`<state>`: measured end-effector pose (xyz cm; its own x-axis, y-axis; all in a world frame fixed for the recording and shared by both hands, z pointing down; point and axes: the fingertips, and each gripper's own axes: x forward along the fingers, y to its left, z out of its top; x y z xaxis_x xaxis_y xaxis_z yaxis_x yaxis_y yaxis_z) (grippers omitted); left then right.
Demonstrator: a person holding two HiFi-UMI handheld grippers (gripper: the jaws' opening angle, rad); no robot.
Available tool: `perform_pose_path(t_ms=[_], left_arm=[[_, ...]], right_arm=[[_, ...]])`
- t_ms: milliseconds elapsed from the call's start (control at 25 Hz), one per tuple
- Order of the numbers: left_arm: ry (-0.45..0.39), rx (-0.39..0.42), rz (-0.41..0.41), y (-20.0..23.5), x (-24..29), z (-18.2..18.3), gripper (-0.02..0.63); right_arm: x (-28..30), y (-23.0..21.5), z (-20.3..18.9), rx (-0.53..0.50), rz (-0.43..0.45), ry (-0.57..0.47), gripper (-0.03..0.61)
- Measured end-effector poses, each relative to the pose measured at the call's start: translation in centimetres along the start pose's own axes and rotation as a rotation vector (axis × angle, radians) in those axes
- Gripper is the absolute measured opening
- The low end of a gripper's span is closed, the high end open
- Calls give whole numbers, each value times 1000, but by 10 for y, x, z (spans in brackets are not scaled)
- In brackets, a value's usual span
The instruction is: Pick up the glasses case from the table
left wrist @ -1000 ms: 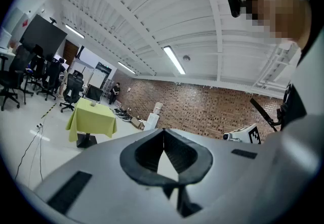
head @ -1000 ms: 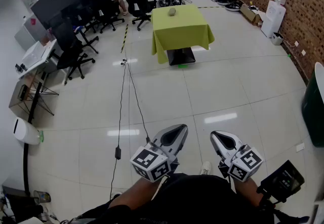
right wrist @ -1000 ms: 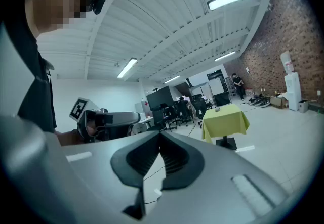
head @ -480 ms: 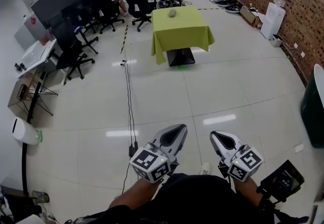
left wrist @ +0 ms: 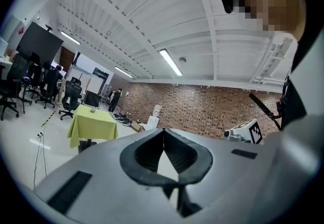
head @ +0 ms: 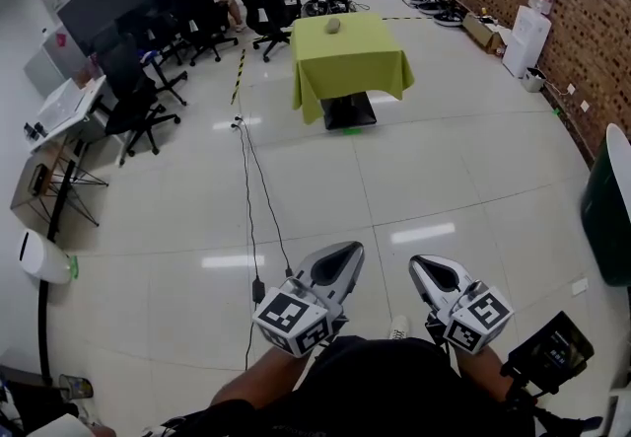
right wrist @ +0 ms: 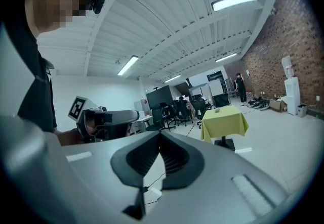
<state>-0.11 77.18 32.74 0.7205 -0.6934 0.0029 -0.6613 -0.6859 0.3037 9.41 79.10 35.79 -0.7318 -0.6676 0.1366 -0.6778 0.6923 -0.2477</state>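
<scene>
Task not started: the glasses case point(head: 333, 25) lies on the green-draped table point(head: 360, 60) at the upper centre of the frame, well apart from both tools. Left gripper point(head: 343, 252) and right gripper point(head: 422, 263) — lower centre — are clenched on nothing (jaws meet in both gripper views). Approach, grasp and lift remain. Open floor lies ahead; a cable point(head: 248, 179) trails left of centre, and office chairs point(head: 138, 100) crowd the upper left.
</scene>
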Motion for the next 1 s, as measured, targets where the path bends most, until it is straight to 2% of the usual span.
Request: perform_pose_path(t_ms=[560,1000], left_arm=[[20,-32,38,19,-28,-18,8],[25,-46,50,33,-16,-18,8]], right_arm=[[10,25,-8,-17,0,24,2],[28,9,-8,3,16,36,2]])
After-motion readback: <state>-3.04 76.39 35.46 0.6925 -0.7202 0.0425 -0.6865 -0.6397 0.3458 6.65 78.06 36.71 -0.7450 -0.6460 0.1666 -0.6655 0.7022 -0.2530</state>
